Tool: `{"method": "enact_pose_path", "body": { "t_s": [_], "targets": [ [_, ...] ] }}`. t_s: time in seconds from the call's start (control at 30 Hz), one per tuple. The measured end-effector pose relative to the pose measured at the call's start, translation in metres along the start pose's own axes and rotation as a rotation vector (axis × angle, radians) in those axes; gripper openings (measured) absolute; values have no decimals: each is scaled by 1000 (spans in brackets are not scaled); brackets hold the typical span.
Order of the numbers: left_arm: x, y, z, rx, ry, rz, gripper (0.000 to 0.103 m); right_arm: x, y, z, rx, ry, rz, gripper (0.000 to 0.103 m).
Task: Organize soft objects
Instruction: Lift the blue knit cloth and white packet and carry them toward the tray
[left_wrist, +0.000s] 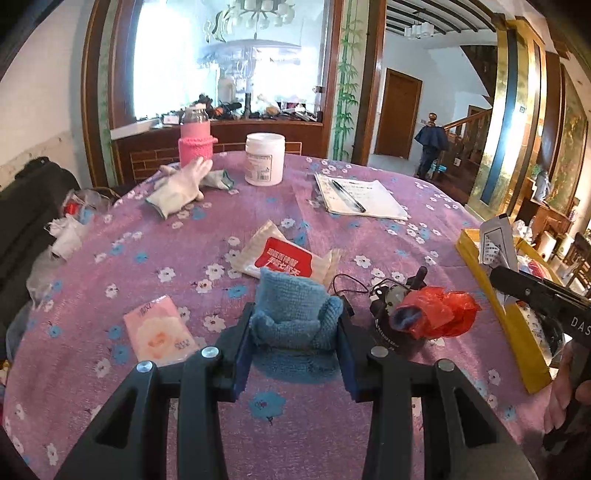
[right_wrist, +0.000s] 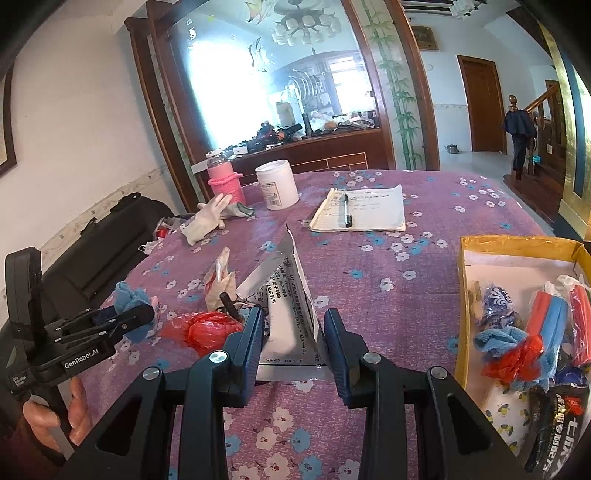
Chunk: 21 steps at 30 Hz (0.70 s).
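Note:
My left gripper (left_wrist: 297, 314) is shut on a folded blue cloth (left_wrist: 291, 295), held just above the flowered purple tablecloth (left_wrist: 369, 229). The right wrist view shows that same gripper (right_wrist: 136, 317) at the left with the blue cloth (right_wrist: 129, 295) in it. My right gripper (right_wrist: 294, 321) is shut on a silver and white printed packet (right_wrist: 284, 280) that stands upright between its pads. In the left wrist view the right gripper (left_wrist: 535, 291) reaches in from the right edge. A yellow box (right_wrist: 466, 295) at the right holds blue cloths, red plastic and wrapped packs.
White gloves (left_wrist: 181, 184), a pink-sleeved bottle (left_wrist: 195, 140) and a white jar (left_wrist: 264, 158) stand at the far side. A notebook with a pen (left_wrist: 354, 195) lies far right. A red-labelled wipe pack (left_wrist: 284, 258), a pink tissue pack (left_wrist: 159, 332) and a red plastic bag (left_wrist: 439, 310) lie near.

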<state>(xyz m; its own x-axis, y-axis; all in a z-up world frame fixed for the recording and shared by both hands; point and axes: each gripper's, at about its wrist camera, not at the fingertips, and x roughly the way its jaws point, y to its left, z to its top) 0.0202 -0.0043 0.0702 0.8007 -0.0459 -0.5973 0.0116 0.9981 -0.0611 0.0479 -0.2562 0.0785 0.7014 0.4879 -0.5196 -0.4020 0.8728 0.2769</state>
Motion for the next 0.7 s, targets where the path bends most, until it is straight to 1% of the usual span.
{"method": "enact_pose_path", "body": {
  "t_s": [0.23,0.33,0.47,0.7],
  "targets": [
    [-13,-19,0,76,-67,111,39,-5,-1,2,5,-20,7,36],
    [-17,-30,-1,111,-91,145,39,-9,-3,4,16,-36,15,36],
    [-24,-40,-3,146,-120,176,39,-13,-7,7,31,-51,18,36],
    [-33,-54,-3,180,-154,197,39,-17,-11,9,47,-60,21,36]
  ]
}}
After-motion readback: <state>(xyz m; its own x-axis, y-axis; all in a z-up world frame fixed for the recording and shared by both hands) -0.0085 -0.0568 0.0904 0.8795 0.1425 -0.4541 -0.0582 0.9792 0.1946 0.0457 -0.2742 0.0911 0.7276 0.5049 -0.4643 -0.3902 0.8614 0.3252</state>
